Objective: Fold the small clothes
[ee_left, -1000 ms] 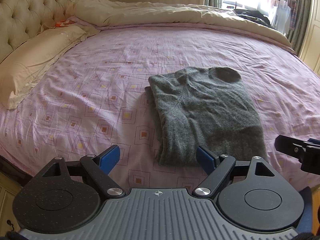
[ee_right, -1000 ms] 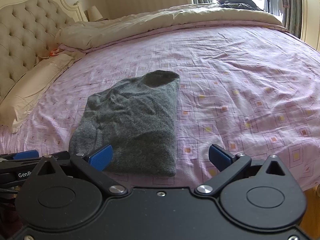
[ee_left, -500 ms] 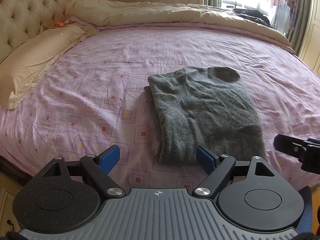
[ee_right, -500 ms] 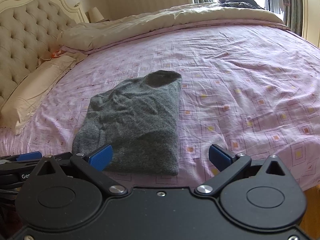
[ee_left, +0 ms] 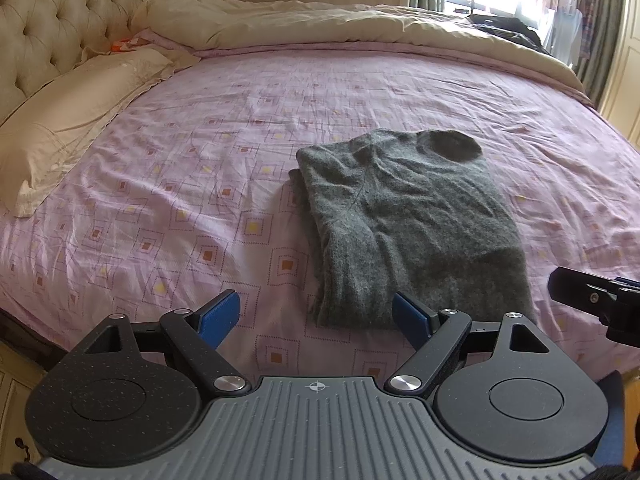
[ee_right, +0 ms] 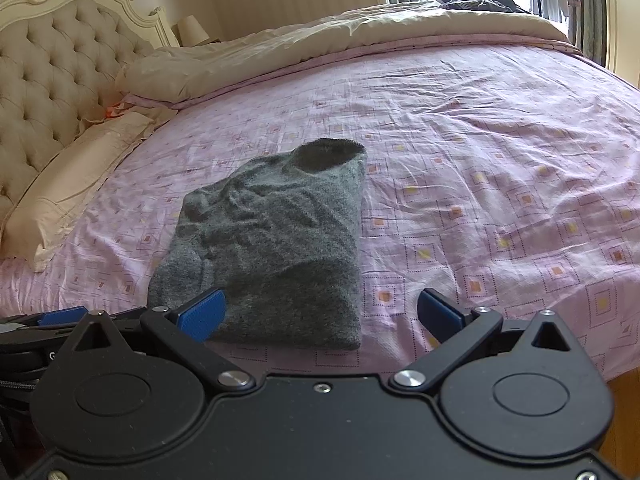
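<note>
Grey sweater [ee_left: 404, 224] lies folded into a rough rectangle on the bed [ee_left: 224, 152], near its close edge and a little right of the middle in the left wrist view; its dark round neck opening faces the far side, and a folded layer shows along its left edge.

By size, the bed comes first: a pink sheet [ee_right: 500, 168] printed with small squares covers it, wrinkled across the whole surface. A beige duvet [ee_left: 320, 24] is bunched along the far side from left to right. A tufted cream headboard [ee_right: 52, 80] stands at the left, with a pale pillow [ee_left: 76, 120] lying in front of it on the sheet. A dark heap of clothing [ee_right: 476, 2] sits at the far right corner on the duvet, in front of a bright window with curtains.

The left hand-held gripper [ee_left: 316, 314] hangs at the near edge with its blue pads spread wide and nothing between them; its right pad stands in front of the sweater's near hem, and contact cannot be judged. The right hand-held gripper [ee_right: 320, 314] is likewise spread wide and holds nothing, its left pad in front of the sweater's near edge and its right pad over bare sheet. Each gripper's tip shows at the side of the other's view.
</note>
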The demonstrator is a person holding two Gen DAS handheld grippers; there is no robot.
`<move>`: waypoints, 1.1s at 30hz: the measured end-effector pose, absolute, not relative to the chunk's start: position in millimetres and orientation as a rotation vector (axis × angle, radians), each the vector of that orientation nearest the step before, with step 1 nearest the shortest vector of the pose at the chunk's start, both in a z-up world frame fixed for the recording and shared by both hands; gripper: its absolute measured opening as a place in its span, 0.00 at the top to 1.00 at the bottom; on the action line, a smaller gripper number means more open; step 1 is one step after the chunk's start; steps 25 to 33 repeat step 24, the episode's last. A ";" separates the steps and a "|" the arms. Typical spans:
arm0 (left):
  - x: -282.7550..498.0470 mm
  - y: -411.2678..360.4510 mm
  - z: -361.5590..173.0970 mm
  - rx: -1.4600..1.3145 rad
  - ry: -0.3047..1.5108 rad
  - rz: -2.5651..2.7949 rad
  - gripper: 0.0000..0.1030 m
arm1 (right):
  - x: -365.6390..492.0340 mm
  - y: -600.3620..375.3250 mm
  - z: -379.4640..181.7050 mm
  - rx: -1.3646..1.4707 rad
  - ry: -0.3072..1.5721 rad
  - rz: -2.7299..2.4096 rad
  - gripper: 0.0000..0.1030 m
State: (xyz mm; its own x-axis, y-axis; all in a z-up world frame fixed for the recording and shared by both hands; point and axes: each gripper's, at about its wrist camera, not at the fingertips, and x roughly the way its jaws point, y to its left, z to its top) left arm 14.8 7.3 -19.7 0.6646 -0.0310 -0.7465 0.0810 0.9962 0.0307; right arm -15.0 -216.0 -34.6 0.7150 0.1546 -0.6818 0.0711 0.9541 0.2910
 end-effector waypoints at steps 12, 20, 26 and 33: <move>17.7 3.0 -19.8 0.075 0.848 -0.071 0.20 | -12.2 -216.3 -34.7 0.314 0.775 0.051 0.01; 18.6 2.0 -20.4 0.076 0.851 -0.073 0.20 | -9.6 -215.5 -34.6 0.317 0.777 0.053 0.01; 19.4 1.5 -20.9 0.077 0.853 -0.076 0.20 | -8.0 -214.9 -35.4 0.320 0.780 0.055 0.01; 19.4 1.5 -20.9 0.077 0.853 -0.076 0.20 | -8.0 -214.9 -35.4 0.320 0.780 0.055 0.01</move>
